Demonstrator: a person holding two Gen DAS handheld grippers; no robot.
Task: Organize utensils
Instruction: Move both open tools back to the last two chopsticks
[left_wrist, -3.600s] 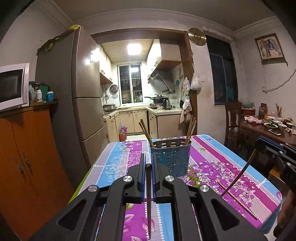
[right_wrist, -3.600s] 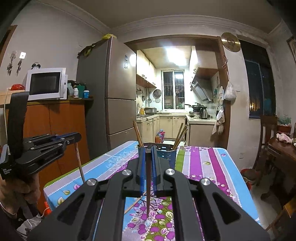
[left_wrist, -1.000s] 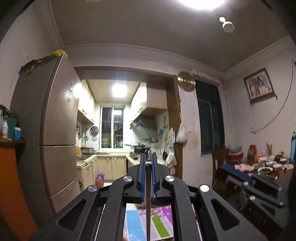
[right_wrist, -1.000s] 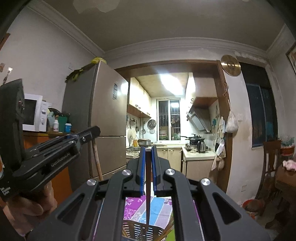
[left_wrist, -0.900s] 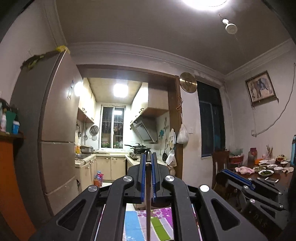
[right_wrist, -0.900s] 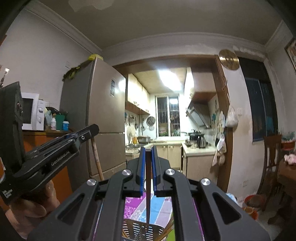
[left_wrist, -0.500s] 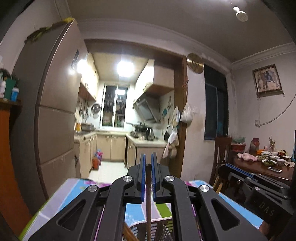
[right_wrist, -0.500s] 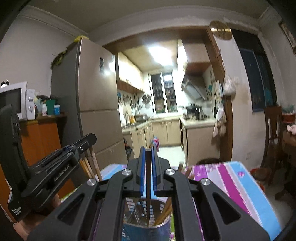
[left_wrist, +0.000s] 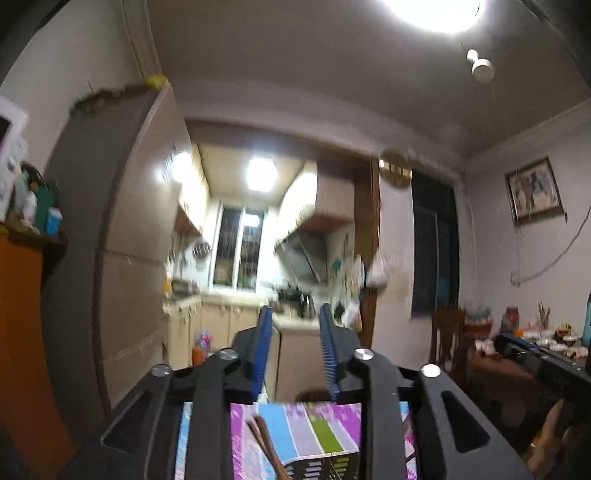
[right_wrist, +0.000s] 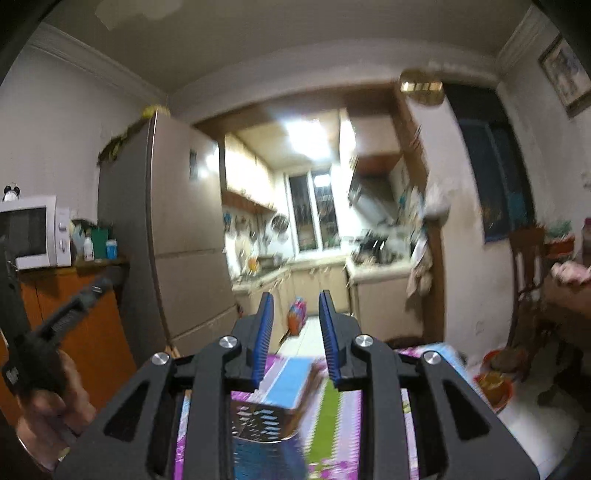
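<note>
My left gripper (left_wrist: 293, 317) is open and empty, held above the perforated utensil holder (left_wrist: 325, 469), whose rim shows at the bottom between the jaws. Brown chopsticks (left_wrist: 264, 441) lean in the holder at the left. My right gripper (right_wrist: 295, 301) is also open and empty, above the same holder (right_wrist: 262, 424), which looks blurred. The left gripper also shows in the right wrist view (right_wrist: 62, 314) at the left, held in a hand. The right gripper's dark body shows in the left wrist view (left_wrist: 543, 354) at the right.
The striped floral tablecloth (left_wrist: 295, 424) covers the table below. A grey fridge (right_wrist: 177, 240) and an orange cabinet (right_wrist: 92, 332) with a microwave (right_wrist: 33, 232) stand at the left. A wooden chair (right_wrist: 528, 277) and a side table with dishes (left_wrist: 546, 336) stand at the right.
Both grippers have opened and each has let go of its chopstick over the holder. Both cameras have tilted upward and the views are blurred by motion.
</note>
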